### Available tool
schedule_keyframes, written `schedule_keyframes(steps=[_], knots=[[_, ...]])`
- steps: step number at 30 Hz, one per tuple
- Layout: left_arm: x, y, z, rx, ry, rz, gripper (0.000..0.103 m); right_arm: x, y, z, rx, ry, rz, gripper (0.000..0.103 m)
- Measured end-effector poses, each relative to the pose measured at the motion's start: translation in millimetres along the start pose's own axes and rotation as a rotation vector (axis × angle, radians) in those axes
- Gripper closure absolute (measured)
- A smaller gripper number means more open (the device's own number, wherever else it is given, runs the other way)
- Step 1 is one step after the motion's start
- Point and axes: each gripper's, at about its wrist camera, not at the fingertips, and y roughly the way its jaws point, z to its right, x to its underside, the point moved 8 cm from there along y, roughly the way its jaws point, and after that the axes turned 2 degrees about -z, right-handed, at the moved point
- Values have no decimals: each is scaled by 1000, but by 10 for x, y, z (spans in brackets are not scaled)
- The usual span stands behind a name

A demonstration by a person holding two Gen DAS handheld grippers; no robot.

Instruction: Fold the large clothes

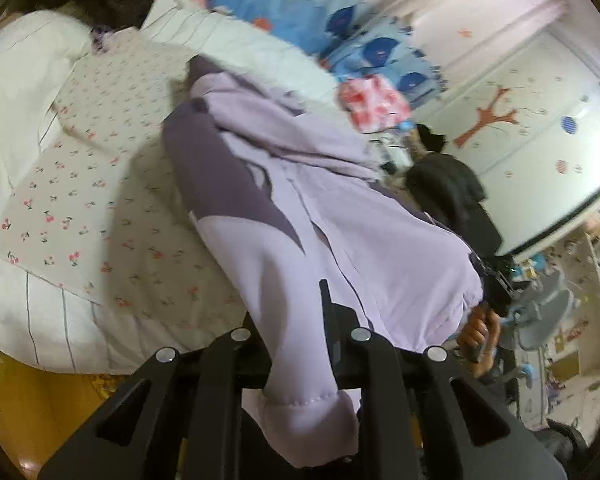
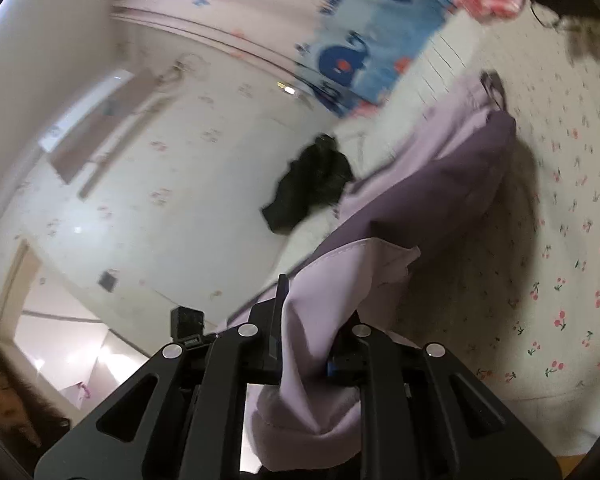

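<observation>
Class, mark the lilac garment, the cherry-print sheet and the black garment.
lilac garment [image 1: 380,248], left wrist view, lifted panel.
cherry-print sheet [image 1: 100,152], left wrist view, flat middle.
black garment [image 2: 312,184], right wrist view, crumpled centre.

From the left wrist view, the cherry-print bed lies bare from 8 to 11 o'clock, open to a passing hand, while the lilac garment drapes from centre down to 6 o'clock and blocks that way. A black bundle and the other hand crowd 3 to 4 o'clock. From the right wrist view, the bed is bare from 2 to 4 o'clock; the garment fills the middle, and a black heap sits near 11 o'clock.
</observation>
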Motion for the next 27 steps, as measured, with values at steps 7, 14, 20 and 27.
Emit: schedule_keyframes(steps=[7, 14, 20, 27], knots=[[1063, 251, -553, -8, 10, -279, 61, 837, -448, 730, 187, 69, -251, 26], [955, 81, -1300, 197, -268, -61, 16, 1159, -859, 1633, 183, 322, -198, 14], [941, 372, -1365, 227, -281, -103, 7, 1181, -530, 1660, 104, 335, -257, 7], [1097, 969, -1306, 189, -326, -196, 7, 1305, 51, 1577, 23, 260, -306, 43]])
